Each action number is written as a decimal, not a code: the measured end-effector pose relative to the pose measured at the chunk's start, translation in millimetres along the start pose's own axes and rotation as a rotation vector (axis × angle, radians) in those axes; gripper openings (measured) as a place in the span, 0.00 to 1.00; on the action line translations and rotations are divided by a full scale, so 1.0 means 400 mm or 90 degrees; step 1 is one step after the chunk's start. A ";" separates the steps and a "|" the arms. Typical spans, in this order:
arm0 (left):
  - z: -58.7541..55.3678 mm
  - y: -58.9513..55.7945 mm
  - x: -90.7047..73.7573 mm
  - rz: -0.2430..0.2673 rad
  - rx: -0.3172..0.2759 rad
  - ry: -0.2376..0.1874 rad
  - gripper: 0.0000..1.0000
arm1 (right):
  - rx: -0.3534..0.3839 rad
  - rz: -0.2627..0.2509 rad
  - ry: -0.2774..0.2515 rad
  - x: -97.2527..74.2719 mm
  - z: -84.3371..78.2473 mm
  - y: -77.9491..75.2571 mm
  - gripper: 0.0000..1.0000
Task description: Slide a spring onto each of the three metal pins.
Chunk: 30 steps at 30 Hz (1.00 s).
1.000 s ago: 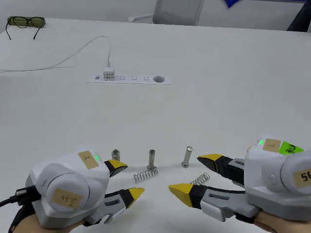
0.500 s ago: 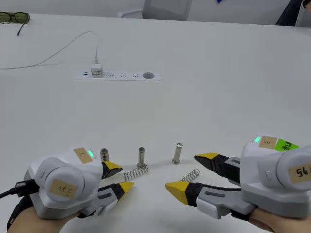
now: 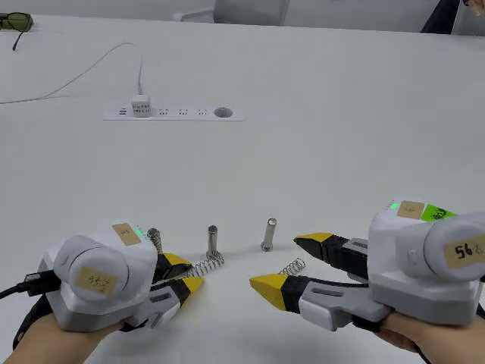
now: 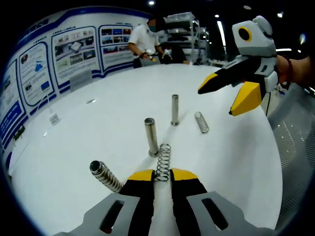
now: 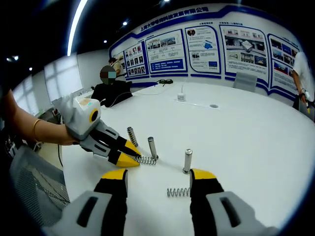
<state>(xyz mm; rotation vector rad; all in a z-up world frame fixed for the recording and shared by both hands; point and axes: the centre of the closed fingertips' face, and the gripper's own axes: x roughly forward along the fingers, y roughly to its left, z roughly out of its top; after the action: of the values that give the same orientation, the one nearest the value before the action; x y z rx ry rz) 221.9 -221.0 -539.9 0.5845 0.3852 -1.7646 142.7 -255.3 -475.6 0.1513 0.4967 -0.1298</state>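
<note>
Three metal pins stand in a row on the white table. The left pin wears a spring. Bare are the middle pin and the right pin. My left gripper is shut on the near end of a spring that lies beside the middle pin's foot. A second loose spring lies between the wide-open jaws of my right gripper.
A white power strip with a plugged charger and a cable lies at mid-table. Glasses rest at the far left corner. A chair stands behind the table. People stand or sit in the background of the gripper views.
My left gripper's jaws, open a second ago, have closed on the spring by the middle pin. The right gripper stays open around the other spring. The head camera has shifted.
</note>
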 end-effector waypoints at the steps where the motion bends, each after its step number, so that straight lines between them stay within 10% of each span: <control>1: 0.001 0.000 0.000 0.001 0.000 -0.001 0.13 | 0.000 0.000 0.001 0.000 0.000 0.000 0.52; 17: -0.007 -0.019 -0.016 -0.006 -0.035 0.022 0.10 | 0.025 -0.002 -0.009 0.001 0.015 0.001 0.52; 30: 0.031 -0.063 -0.075 -0.023 -0.035 -0.018 0.10 | 0.052 0.010 -0.037 -0.004 0.045 0.014 0.52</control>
<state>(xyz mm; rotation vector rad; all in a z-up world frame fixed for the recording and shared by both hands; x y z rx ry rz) 201.1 -197.0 -513.8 0.5149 0.4255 -1.7896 150.2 -252.9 -458.6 0.2312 0.4328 -0.1393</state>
